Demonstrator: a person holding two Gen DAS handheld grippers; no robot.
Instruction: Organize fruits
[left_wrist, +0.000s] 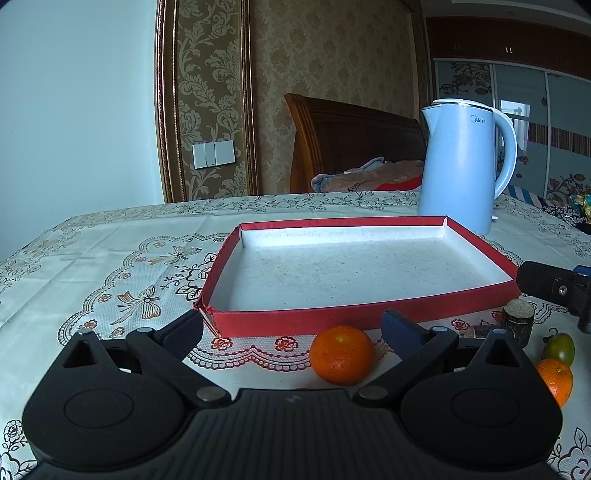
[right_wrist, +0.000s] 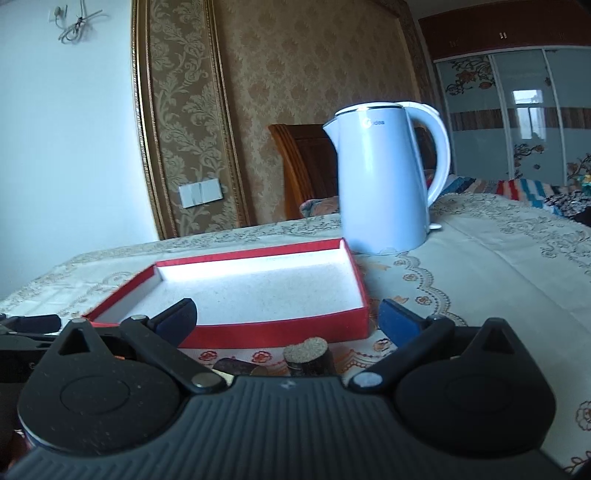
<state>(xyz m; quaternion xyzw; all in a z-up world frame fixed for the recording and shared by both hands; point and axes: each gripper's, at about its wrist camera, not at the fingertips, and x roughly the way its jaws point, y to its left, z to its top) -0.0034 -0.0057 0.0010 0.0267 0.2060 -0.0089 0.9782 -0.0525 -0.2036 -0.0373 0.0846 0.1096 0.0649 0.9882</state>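
A shallow red box lid (left_wrist: 369, 317) with a white inside lies on the tablecloth, holding nothing. An orange (left_wrist: 341, 355) rests just in front of it, between the fingers of my open left gripper (left_wrist: 295, 330), nearer the right finger. A second orange (left_wrist: 556, 380) and a greenish fruit (left_wrist: 560, 348) lie at the far right. My right gripper (right_wrist: 288, 321) stands open in front of the red lid (right_wrist: 280, 328), with a cork-topped dark cylinder (right_wrist: 308, 356) and a dark object lying flat (right_wrist: 233, 366) between its fingers.
A pale blue electric kettle (left_wrist: 461, 166) stands behind the lid's right corner. The cork-topped cylinder (left_wrist: 518, 319) sits right of the lid. The other gripper's black body (left_wrist: 554, 288) shows at the right edge. A wooden headboard and bedding lie beyond the table.
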